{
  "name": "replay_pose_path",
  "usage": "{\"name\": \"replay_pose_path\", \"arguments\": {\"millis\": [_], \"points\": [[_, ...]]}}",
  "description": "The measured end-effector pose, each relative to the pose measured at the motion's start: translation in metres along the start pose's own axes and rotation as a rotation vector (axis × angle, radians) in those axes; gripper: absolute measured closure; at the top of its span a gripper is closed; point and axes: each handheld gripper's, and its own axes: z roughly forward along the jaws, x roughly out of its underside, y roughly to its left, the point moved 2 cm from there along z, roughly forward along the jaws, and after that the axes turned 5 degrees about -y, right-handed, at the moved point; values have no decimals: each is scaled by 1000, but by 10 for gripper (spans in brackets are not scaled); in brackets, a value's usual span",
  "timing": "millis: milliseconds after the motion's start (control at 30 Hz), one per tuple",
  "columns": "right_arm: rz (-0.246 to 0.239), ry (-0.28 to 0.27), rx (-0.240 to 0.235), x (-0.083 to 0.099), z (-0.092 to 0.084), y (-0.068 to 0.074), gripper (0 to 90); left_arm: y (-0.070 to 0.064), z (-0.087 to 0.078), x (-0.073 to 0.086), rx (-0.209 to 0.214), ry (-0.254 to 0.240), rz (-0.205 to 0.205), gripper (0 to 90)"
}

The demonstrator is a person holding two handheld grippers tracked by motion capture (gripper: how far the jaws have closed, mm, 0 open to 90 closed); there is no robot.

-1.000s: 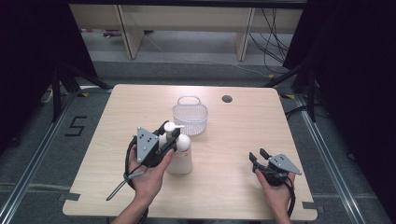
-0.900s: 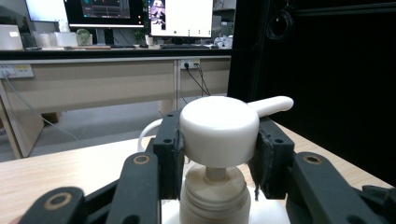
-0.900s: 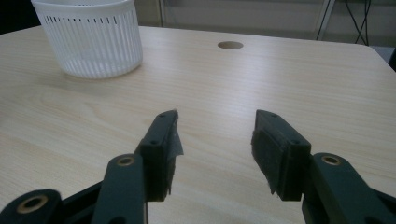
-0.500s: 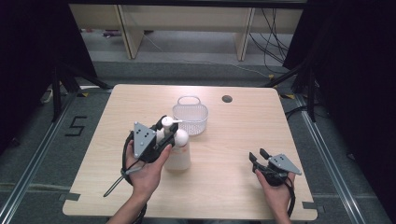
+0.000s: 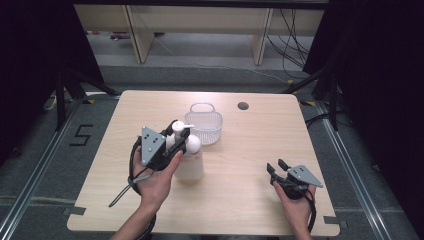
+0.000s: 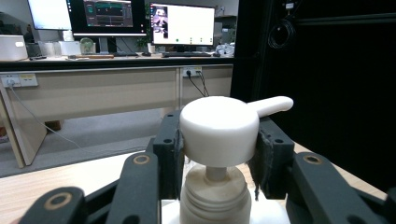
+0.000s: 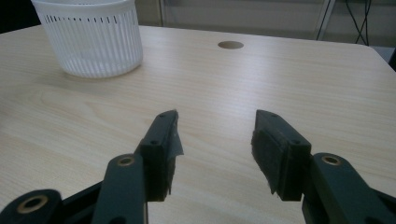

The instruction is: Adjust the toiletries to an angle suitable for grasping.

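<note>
- The left hand-held gripper [image 5: 172, 137] is closed around the pump head [image 6: 219, 129] of a white pump bottle [image 5: 189, 159]; in the left gripper view both black jaws press on the sides of the head, and the spout points to the right
- The bottle stands upright on the wooden desk [image 5: 240, 145], near the middle, just in front of a white plastic basket [image 5: 204, 125]
- The right hand-held gripper [image 5: 277, 169] is held low over the right front part of the desk; its jaws stand wide apart and hold nothing
- In the right gripper view the basket [image 7: 88, 37] is far to the left, and a round hole [image 7: 230, 45] in the desk is further back
</note>
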Motion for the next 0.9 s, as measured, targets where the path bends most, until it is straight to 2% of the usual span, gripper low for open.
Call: {"name": "replay_pose_path", "arguments": {"millis": [33, 67, 200, 233, 267, 433, 500, 567, 600, 633, 733, 767, 800, 833, 900], "points": [[-31, -9, -2, 0, 1, -2, 508, 1, 0, -1, 0, -1, -2, 592], [2, 1, 0, 0, 0, 0, 508, 1, 1, -1, -1, -2, -3, 592], [0, -1, 0, 0, 0, 0, 508, 2, 1, -3, -1, 1, 1, 592], [-20, -7, 0, 0, 1, -1, 508, 3, 2, -4, -1, -1, -1, 592], [-2, -3, 1, 0, 0, 0, 508, 3, 2, -5, -1, -1, -1, 592], [0, -2, 1, 0, 0, 0, 508, 4, 3, -7, 2, -3, -2, 592], [-44, -17, 3, 0, 1, -3, 508, 5, 4, -8, 1, -3, -3, 592], [-2, -3, 1, 0, 0, 0, 508, 5, 4, -8, 1, -3, -4, 592], [-1, -2, 1, 0, 0, 0, 507, 5, 5, -9, 2, -4, -6, 592], [-31, -11, 0, -1, 1, -2, 508, 5, 5, -9, 2, -4, -6, 592], [-1, -3, 1, 0, 0, 0, 507, 6, 6, -11, 1, -3, -6, 592], [-2, -4, 0, 0, 0, 0, 507, 7, 6, -12, 1, -3, -9, 592], [-31, -12, -1, -1, 1, -2, 507, 7, 7, -14, 1, -3, -10, 592], [-41, -16, 4, 0, 1, -3, 507, 8, 7, -14, 1, -3, -8, 592], [-30, -10, -7, -1, 0, -2, 507, 8, 8, -17, 2, -7, -5, 592]]}}
